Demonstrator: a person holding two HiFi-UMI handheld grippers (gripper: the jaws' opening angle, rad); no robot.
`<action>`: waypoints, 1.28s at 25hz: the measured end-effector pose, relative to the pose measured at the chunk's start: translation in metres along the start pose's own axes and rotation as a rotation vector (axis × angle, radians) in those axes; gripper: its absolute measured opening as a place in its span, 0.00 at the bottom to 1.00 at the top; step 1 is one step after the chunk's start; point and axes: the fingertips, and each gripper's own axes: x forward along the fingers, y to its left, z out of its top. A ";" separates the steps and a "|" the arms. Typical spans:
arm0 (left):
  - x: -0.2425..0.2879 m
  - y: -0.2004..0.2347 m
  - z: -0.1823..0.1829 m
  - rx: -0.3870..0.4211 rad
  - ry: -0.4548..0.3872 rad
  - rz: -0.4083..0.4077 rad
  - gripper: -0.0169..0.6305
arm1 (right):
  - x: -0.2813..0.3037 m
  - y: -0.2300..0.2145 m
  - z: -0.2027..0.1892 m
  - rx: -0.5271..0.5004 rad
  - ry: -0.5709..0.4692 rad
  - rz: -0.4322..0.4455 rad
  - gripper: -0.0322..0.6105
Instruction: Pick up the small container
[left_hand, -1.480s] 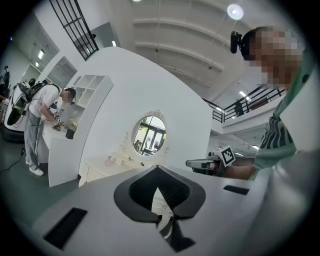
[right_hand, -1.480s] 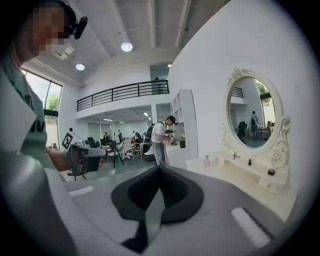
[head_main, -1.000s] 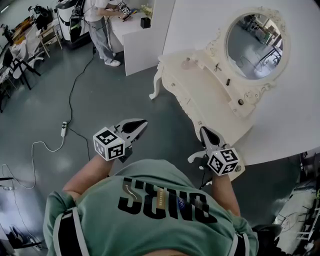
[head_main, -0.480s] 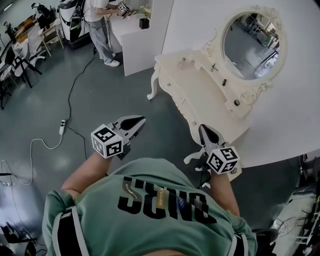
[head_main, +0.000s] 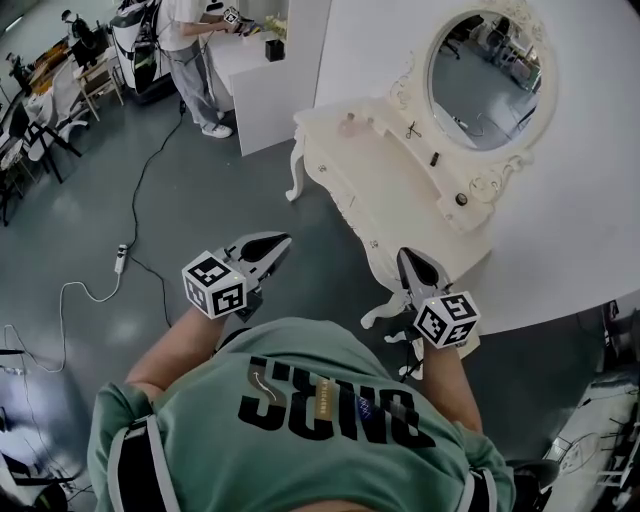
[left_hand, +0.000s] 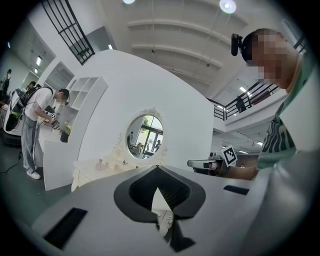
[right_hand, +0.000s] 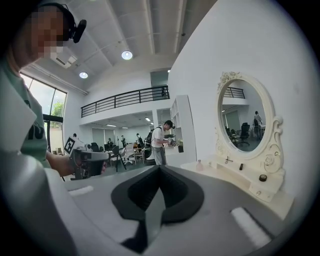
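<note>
A cream dressing table (head_main: 385, 185) with an oval mirror (head_main: 483, 72) stands against the white wall ahead. On its raised shelf sits a small round dark-topped container (head_main: 461, 199), also seen in the right gripper view (right_hand: 262, 177). A small pinkish bottle (head_main: 348, 124) and a small dark item (head_main: 434, 158) stand further along it. My left gripper (head_main: 275, 243) is held over the floor, short of the table, jaws shut and empty (left_hand: 158, 167). My right gripper (head_main: 410, 258) hangs near the table's front edge, jaws together with nothing in them (right_hand: 159, 167).
A person (head_main: 190, 50) stands at a white counter (head_main: 255, 75) at the far left. A cable (head_main: 140, 200) runs across the grey floor. Chairs and desks (head_main: 40, 110) line the left side. The table's curved legs (head_main: 293, 170) reach toward me.
The dressing table has slid up and left in the head view as the view shifted. Both grippers keep their places in front of the body, shut throughout.
</note>
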 end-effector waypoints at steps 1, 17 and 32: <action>0.002 0.001 -0.002 -0.004 0.006 0.002 0.03 | 0.001 -0.004 -0.002 0.007 0.001 -0.001 0.06; 0.059 0.158 0.030 -0.033 0.022 -0.086 0.03 | 0.148 -0.042 0.017 0.010 0.006 -0.056 0.06; 0.138 0.354 0.112 -0.021 0.078 -0.200 0.03 | 0.344 -0.097 0.062 0.053 0.001 -0.157 0.06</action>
